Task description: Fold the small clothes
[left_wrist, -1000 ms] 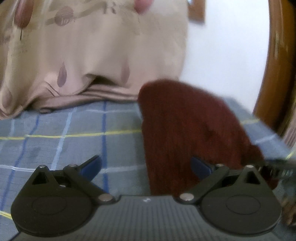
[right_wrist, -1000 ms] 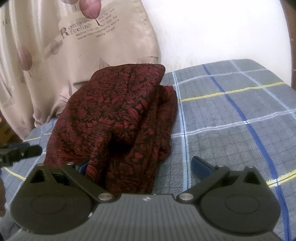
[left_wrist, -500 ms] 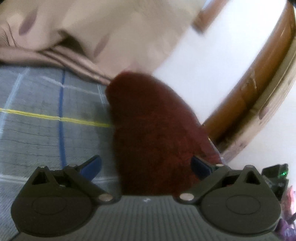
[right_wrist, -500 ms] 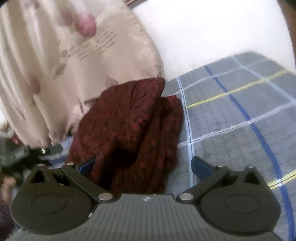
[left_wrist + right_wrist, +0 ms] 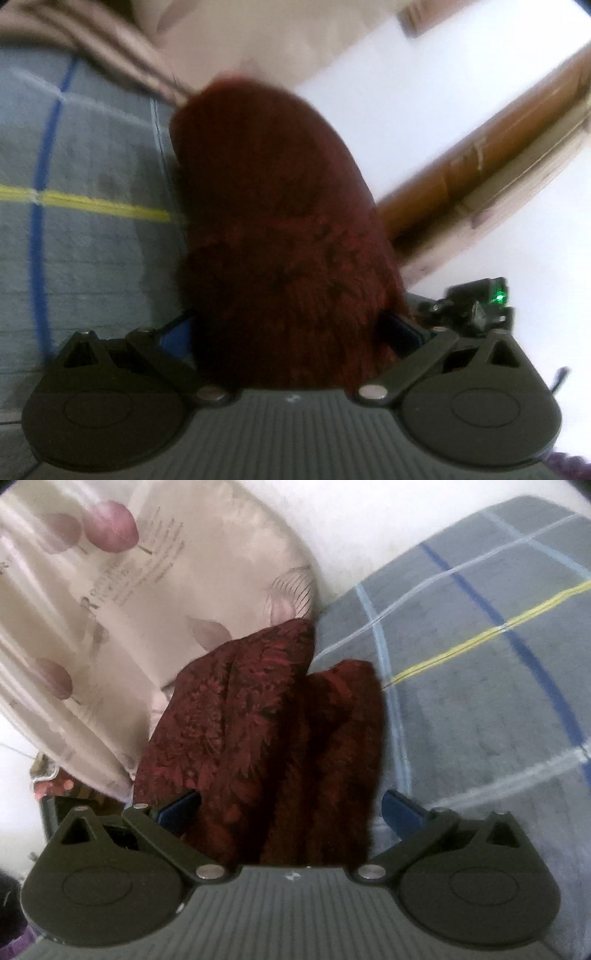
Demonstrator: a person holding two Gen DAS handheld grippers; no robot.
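Both grippers are spread wide here, and the dark red floral garment sits right between the fingers of each one. Through the left gripper the cloth fills the gap and bulges straight ahead, blurred, with the checked bedsheet off to its left and a wooden frame slanting away on its right. Through the right gripper the garment lies bunched in several loose layers, running forward from the jaws toward the beige printed curtain; the sheet spreads out to the right. Neither pair of fingers looks to be pinching anything, the jaws stand apart with cloth merely between them. The risk from here, as I read it: close now and each gripper bites a thick wad instead of one edge, so the fold comes out lumpy, or the slippery folds slide free mid-lift. Compared with a second ago, the left view has rolled hard, the wooden frame swinging in, and the cloth has crowded closer into both jaws.
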